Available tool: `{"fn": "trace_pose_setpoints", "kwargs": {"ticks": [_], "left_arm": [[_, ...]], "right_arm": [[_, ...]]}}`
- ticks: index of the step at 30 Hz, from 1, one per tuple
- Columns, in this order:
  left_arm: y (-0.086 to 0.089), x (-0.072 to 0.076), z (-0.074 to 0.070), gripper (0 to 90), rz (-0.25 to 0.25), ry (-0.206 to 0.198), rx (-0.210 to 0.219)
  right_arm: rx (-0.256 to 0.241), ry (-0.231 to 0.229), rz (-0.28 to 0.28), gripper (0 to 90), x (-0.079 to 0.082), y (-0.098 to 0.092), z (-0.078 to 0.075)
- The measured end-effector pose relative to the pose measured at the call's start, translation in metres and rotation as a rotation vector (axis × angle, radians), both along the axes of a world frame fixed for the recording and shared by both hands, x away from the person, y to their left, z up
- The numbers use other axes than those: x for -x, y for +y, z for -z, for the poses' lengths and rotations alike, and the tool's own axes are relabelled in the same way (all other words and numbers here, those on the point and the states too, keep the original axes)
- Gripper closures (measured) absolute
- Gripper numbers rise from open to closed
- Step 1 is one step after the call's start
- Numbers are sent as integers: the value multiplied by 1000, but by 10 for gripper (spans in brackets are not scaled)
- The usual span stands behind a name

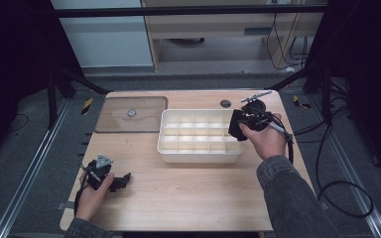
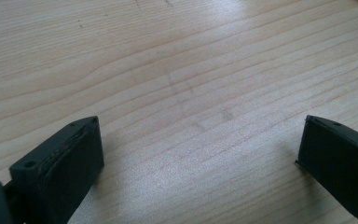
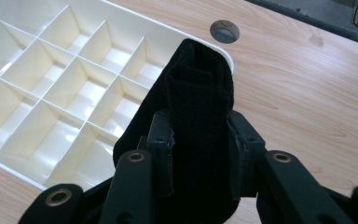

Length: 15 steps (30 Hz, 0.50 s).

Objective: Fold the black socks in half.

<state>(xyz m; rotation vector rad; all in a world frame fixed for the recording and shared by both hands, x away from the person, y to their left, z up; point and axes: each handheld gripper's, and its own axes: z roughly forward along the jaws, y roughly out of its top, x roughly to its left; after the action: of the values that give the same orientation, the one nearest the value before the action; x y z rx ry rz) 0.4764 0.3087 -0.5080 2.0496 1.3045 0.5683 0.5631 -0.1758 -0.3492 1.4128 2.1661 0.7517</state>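
Black cloth (image 3: 198, 121) sits clamped in right tongs (image 3: 200, 135) over white tray (image 1: 170, 153); left tongs (image 2: 200, 154) gape wide.

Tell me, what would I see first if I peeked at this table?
You'd spot the big white tray with lots of little square boxes inside, sitting in the middle of the wooden table. The right gripper holds a folded black cloth over the tray's right end. The left gripper rests low near the table's front left corner, jaws wide open with nothing between them.
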Motion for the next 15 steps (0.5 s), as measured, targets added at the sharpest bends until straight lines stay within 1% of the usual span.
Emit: {"fn": "trace_pose_setpoints", "kwargs": {"ticks": [6,12,15], "left_arm": [[0,0,0,0,-1,0,0],[-1,0,0,0,-5,4,2],[-2,0,0,0,-7,3,5]], "right_arm": [[19,16,-16,665,-2,4,9],[34,21,-22,664,-1,7,17],[33,26,-26,662,0,7,22]]}}
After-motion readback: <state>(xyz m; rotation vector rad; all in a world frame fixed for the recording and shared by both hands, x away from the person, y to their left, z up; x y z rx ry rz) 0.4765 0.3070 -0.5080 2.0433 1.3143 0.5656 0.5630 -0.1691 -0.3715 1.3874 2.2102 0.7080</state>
